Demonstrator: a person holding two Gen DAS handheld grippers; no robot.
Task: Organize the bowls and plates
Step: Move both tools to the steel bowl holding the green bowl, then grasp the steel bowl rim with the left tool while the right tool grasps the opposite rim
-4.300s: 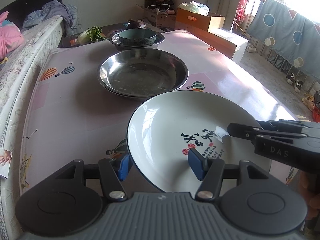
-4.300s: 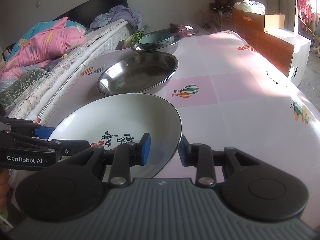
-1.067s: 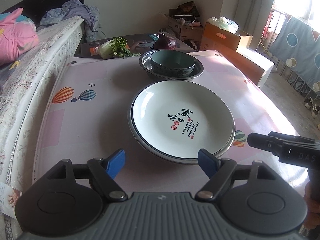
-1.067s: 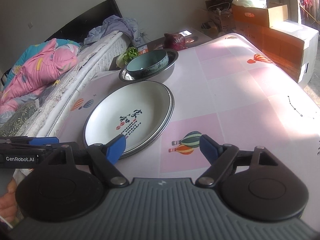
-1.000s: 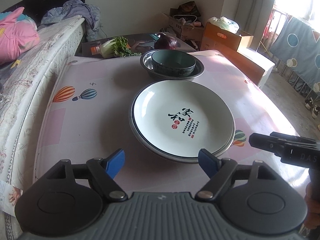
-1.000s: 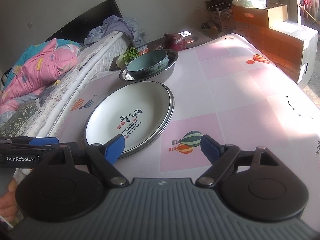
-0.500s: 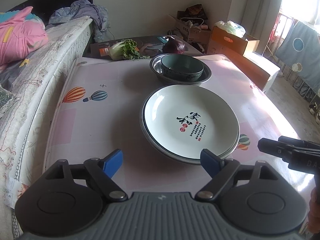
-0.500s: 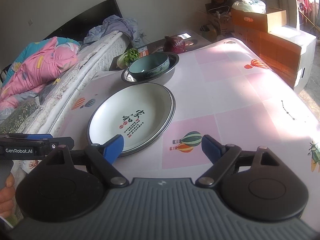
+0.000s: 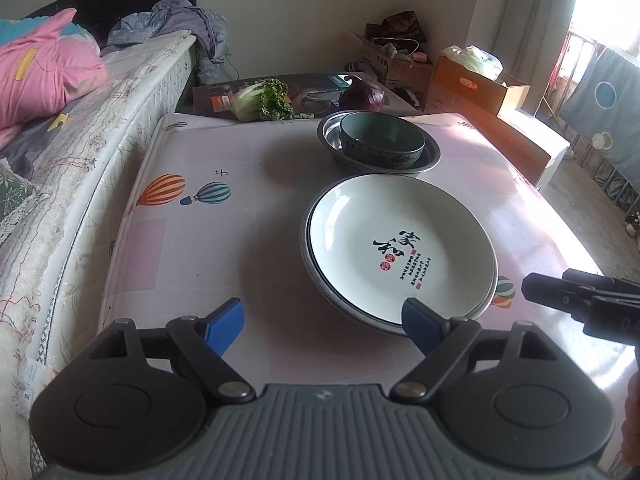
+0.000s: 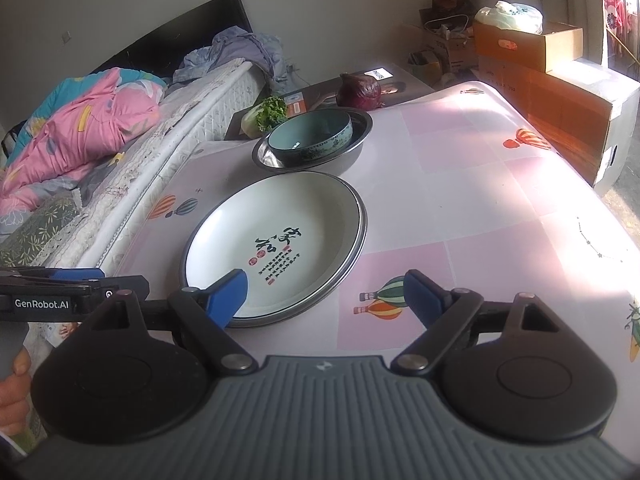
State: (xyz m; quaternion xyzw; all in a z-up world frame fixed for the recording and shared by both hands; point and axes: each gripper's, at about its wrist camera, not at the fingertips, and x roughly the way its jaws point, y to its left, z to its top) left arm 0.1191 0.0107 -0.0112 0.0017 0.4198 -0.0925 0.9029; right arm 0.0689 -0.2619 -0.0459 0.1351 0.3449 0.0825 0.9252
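The left gripper (image 9: 322, 322) is held with its blue-padded fingers (image 9: 222, 324) spread wide, and nothing is gripped between them. The right gripper (image 10: 326, 294) is likewise spread wide and empty. The white plate (image 9: 400, 246), marked with black calligraphy and red seals, is seated inside a shallow steel dish (image 10: 352, 258), whose rim shows just outside the plate's edge. This stack lies toward the middle of the table (image 9: 192, 248). In the left wrist view, the plate's near edge is seen just beyond the right-hand pad, apart from it. In the right wrist view, the left-hand pad overlaps the plate's near rim in view; contact cannot be confirmed. Nearer the far edge, a teal bowl (image 9: 382, 140) is nested in a steel bowl (image 9: 428, 160), just beside the plate stack.
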